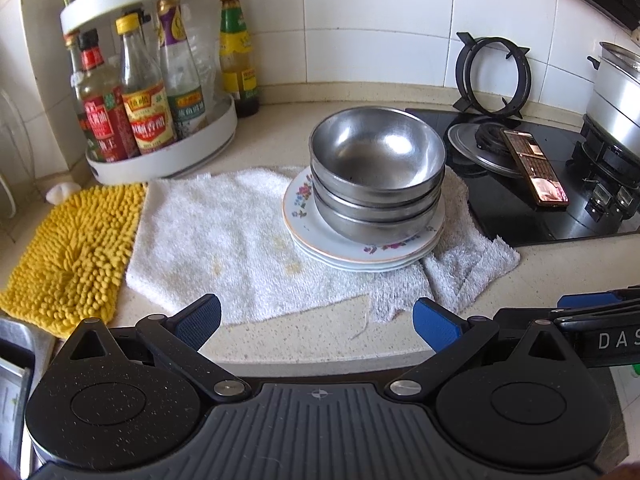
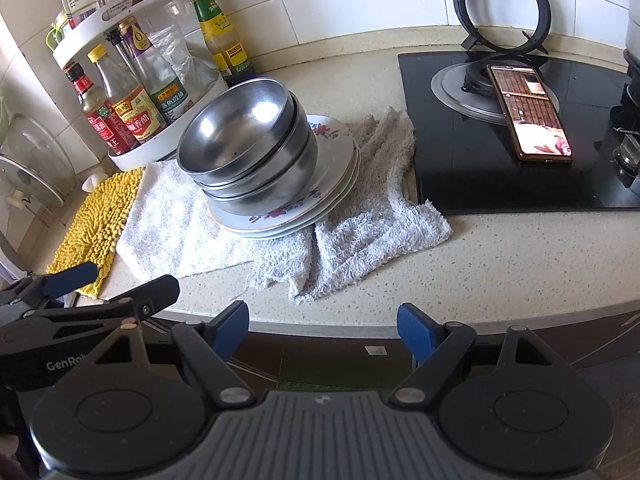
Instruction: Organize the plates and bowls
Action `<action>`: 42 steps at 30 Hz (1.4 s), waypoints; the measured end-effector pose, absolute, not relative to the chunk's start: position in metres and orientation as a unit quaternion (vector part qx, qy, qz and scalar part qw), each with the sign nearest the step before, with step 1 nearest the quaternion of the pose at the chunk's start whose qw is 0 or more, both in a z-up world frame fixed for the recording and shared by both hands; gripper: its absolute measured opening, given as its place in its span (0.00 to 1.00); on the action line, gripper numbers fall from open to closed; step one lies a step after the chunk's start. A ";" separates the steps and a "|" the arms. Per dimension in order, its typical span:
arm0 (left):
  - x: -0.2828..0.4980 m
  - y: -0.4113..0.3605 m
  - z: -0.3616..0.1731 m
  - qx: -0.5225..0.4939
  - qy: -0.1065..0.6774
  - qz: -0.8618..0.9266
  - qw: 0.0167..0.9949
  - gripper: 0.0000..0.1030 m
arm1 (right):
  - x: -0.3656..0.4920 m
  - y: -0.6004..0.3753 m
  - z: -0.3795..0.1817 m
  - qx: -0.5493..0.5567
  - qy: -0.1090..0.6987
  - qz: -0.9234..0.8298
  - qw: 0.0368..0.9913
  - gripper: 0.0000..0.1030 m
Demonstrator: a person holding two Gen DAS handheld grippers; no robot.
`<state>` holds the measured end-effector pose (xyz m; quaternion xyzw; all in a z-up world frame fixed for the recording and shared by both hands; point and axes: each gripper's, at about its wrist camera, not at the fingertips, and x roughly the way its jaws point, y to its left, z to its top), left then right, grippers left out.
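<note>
Stacked stainless-steel bowls [image 1: 376, 172], three of them nested, shiny and empty with dull reflections inside, sit on a stack of white floral-rimmed china plates [image 1: 320, 236]; the plates show pink and blue flower sprays and a thin gold edge, and the bowls sit toward the far side of the top plate. The whole pile rests on a white terry towel [image 1: 208, 236] spread over the speckled beige tabletop [image 1: 304, 344], with a rumpled grey terry cloth [image 1: 472, 264] under its right side. Left of the towel lies a yellow chenille mat [image 1: 72, 256], and behind it stands a white two-tier round rack of sauce bottles [image 1: 160, 128]. To the right is a black glass gas hob [image 1: 520, 208] with a lit smartphone [image 1: 536, 168] lying across a burner. The left wrist view shows a silver steamer pot [image 1: 616, 92] on the far burner; the right wrist view instead shows a clear glass lid [image 2: 28, 168] at the left edge. The left gripper [image 1: 316, 320] and the right gripper [image 2: 322, 328] both hover at the near tabletop edge, well apart from the pile, jaws spread wide and holding nothing.
</note>
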<state>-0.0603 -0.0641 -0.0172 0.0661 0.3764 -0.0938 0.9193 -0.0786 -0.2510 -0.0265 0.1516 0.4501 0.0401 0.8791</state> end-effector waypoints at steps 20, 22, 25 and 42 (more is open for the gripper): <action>-0.056 -0.058 -0.017 0.043 0.394 -0.093 0.914 0.99 | -0.076 -0.247 -0.023 0.145 0.449 0.038 0.881 0.97; -0.055 -0.056 -0.019 0.040 0.396 -0.087 0.913 0.99 | -0.074 -0.247 -0.023 0.143 0.449 0.036 0.881 0.98; -0.052 -0.054 -0.020 0.035 0.401 -0.083 0.912 0.99 | -0.072 -0.245 -0.023 0.142 0.450 0.039 0.881 0.99; -0.044 -0.046 -0.025 0.033 0.409 -0.078 0.909 0.99 | -0.059 -0.238 -0.024 0.137 0.455 0.041 0.879 1.00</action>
